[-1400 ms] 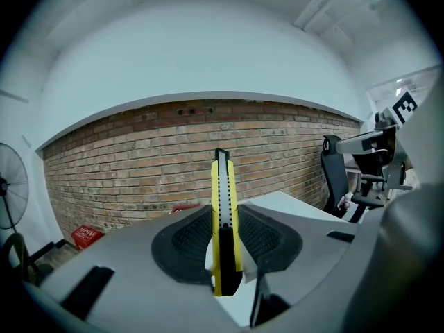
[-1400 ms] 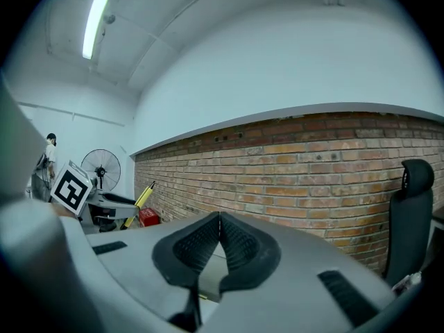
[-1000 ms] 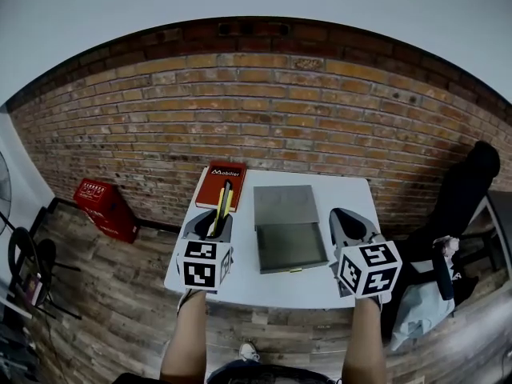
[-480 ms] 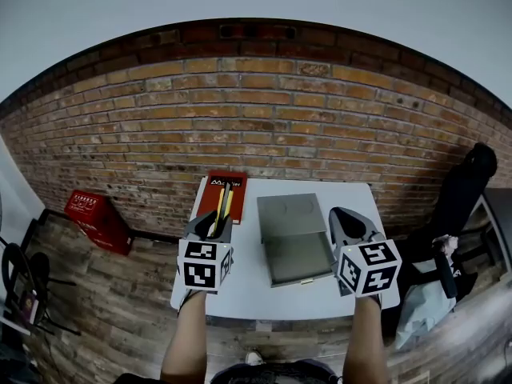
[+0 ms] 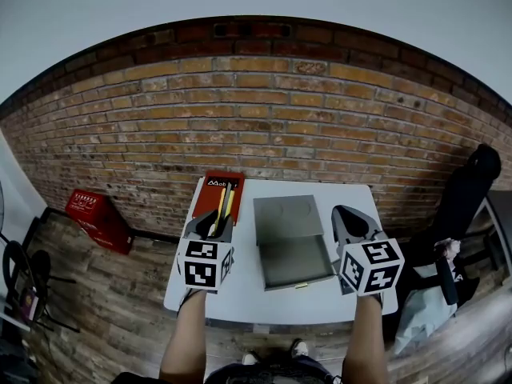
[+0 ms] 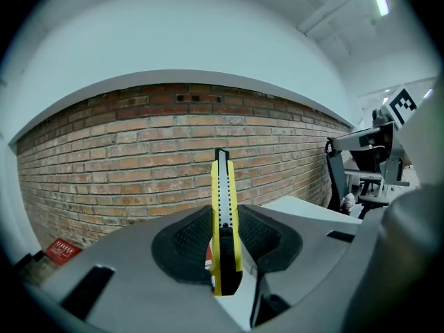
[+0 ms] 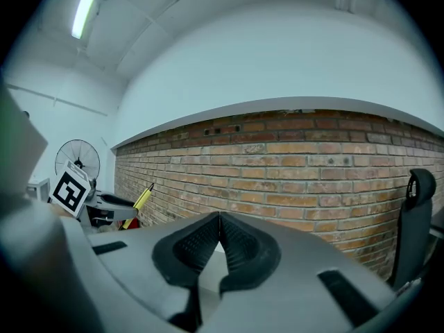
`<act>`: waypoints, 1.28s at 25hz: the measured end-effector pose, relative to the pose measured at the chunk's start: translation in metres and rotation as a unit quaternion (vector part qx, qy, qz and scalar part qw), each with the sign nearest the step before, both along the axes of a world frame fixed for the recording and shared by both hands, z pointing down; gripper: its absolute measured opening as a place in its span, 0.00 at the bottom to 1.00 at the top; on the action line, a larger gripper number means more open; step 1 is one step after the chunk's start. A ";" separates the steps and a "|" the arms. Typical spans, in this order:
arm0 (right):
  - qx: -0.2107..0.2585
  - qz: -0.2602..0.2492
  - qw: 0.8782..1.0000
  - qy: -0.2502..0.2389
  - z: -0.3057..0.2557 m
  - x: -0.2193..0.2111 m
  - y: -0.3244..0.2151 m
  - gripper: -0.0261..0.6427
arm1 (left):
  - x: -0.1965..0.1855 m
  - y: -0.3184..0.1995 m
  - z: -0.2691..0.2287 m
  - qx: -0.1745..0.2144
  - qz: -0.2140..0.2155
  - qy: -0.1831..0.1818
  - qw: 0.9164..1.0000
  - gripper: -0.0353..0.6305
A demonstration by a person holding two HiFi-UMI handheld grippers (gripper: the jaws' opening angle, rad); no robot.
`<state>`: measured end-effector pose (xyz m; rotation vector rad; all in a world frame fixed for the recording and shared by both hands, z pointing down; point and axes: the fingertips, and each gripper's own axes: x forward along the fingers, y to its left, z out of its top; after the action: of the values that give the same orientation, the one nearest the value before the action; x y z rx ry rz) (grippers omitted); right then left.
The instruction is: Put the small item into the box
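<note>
My left gripper (image 5: 214, 221) is shut on a yellow utility knife (image 5: 222, 205), which sticks out forward past the jaws. In the left gripper view the yellow knife (image 6: 224, 220) stands upright between the two black pads. The open grey box (image 5: 292, 241) lies on the white table (image 5: 240, 282) between the two grippers, its lid folded back toward the wall. My right gripper (image 5: 350, 224) hovers to the right of the box. In the right gripper view its jaws (image 7: 219, 238) meet at the tips with nothing between them.
A red book (image 5: 218, 194) lies on the table's far left corner under the knife tip. A brick wall (image 5: 264, 134) rises behind the table. A red crate (image 5: 98, 213) sits on the wooden floor at left. A dark office chair (image 5: 468, 194) stands at right.
Both grippers keep their pose while the view shifts slightly; the table and box sit a little lower and nearer in the picture than a second ago. The knife stays gripped.
</note>
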<state>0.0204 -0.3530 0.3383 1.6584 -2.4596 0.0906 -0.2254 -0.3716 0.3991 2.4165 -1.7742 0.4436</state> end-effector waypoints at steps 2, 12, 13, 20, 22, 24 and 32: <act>0.002 -0.005 1.000 -0.004 0.001 0.009 -0.006 0.07 | 0.009 -0.002 0.001 0.001 -0.005 -0.005 1.000 0.25; 0.008 -0.037 0.999 -0.014 -0.003 0.053 -0.036 0.07 | 0.047 -0.018 -0.008 0.008 -0.036 -0.010 0.999 0.25; 0.007 -0.040 0.999 -0.014 -0.002 0.055 -0.037 0.07 | 0.049 -0.018 -0.007 0.008 -0.038 -0.012 0.999 0.25; 0.005 -0.047 0.999 -0.021 0.003 0.063 -0.043 0.07 | 0.053 -0.017 -0.002 -0.001 -0.039 -0.022 0.999 0.25; 0.006 -0.048 0.998 -0.026 0.003 0.063 -0.043 0.07 | 0.055 -0.016 0.001 -0.004 -0.035 -0.031 0.999 0.25; 0.007 -0.054 0.998 -0.033 0.003 0.061 -0.043 0.07 | 0.058 -0.015 0.003 -0.006 -0.027 -0.039 0.999 0.25; 0.003 -0.062 0.998 -0.019 0.009 0.057 -0.039 0.07 | 0.083 -0.021 0.018 -0.023 0.030 -0.087 0.995 0.25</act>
<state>0.0774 -0.3920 0.3477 1.5159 -2.5861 0.0983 -0.1424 -0.3927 0.4175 2.4729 -1.7380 0.7138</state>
